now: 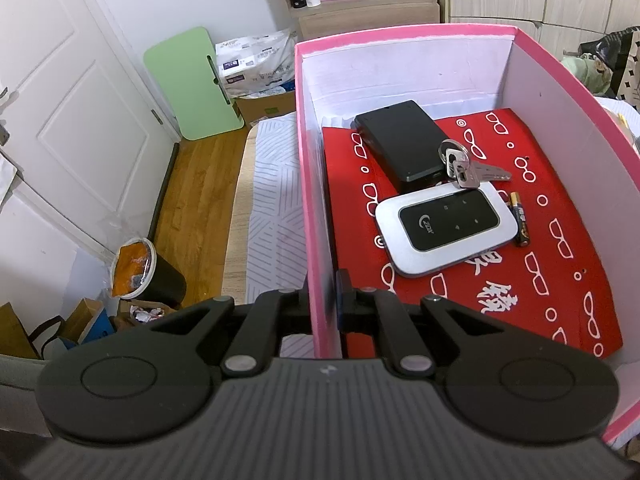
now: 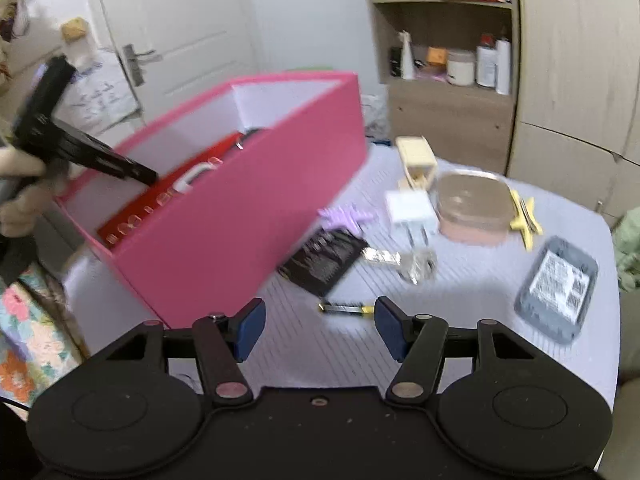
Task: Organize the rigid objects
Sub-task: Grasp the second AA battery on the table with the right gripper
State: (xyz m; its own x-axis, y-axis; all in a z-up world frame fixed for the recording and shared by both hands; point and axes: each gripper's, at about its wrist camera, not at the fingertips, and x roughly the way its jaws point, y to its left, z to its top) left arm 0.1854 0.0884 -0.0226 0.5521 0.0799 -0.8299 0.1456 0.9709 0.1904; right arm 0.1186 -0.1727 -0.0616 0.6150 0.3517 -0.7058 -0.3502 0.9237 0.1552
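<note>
My left gripper (image 1: 324,300) is shut on the left wall of the pink box (image 1: 310,184); it also shows in the right wrist view (image 2: 146,176), holding the box (image 2: 240,208) tilted. Inside the box on a red cloth (image 1: 540,240) lie a black power bank (image 1: 400,140), keys (image 1: 464,164), a white-and-black pocket router (image 1: 444,228) and a battery (image 1: 520,220). My right gripper (image 2: 320,326) is open and empty above the table, just short of a battery (image 2: 346,309). Further off lie a black packet (image 2: 324,260), a white charger (image 2: 412,210) and a clear clip (image 2: 416,266).
On the striped table cloth (image 2: 480,300) also sit a tan lidded container (image 2: 474,208), a grey tray (image 2: 558,288), a yellow star clip (image 2: 526,216), a purple star clip (image 2: 346,218) and a cream item (image 2: 418,160). A shelf unit (image 2: 444,60) stands behind. A bin (image 1: 140,272) is on the floor at left.
</note>
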